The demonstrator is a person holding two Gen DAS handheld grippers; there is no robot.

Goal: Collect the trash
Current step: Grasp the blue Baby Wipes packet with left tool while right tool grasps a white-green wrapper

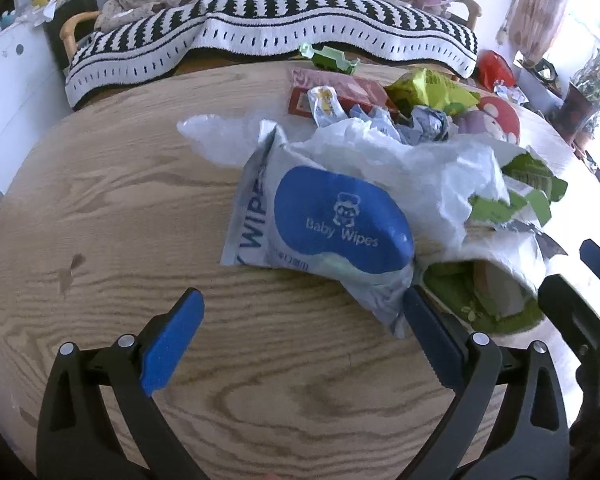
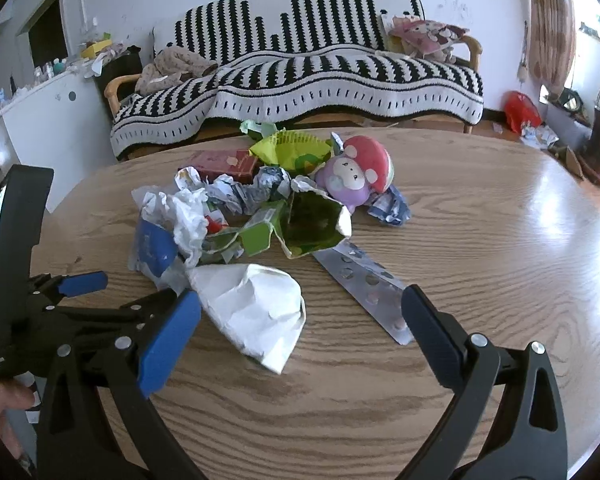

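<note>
A pile of trash lies on the wooden table (image 1: 100,200). A baby wipes pack (image 1: 332,220) with a blue lid lies nearest my left gripper (image 1: 302,316), which is open and empty just in front of it. Crumpled white paper (image 1: 412,168) and torn green packaging (image 1: 520,188) lie behind it. In the right wrist view a crumpled white paper bag (image 2: 256,312) lies between the fingers of my open, empty right gripper (image 2: 300,312). A silver blister pack (image 2: 364,284) lies beside its right finger. The wipes pack (image 2: 152,248) shows at left, with my left gripper (image 2: 128,292) beside it.
A red box (image 2: 224,162), green snack bags (image 2: 296,148), crumpled paper balls (image 2: 240,192) and a mushroom plush toy (image 2: 356,176) sit at the far side of the pile. A striped sofa (image 2: 300,72) stands behind the table (image 2: 480,240). A white cabinet (image 2: 48,116) stands at left.
</note>
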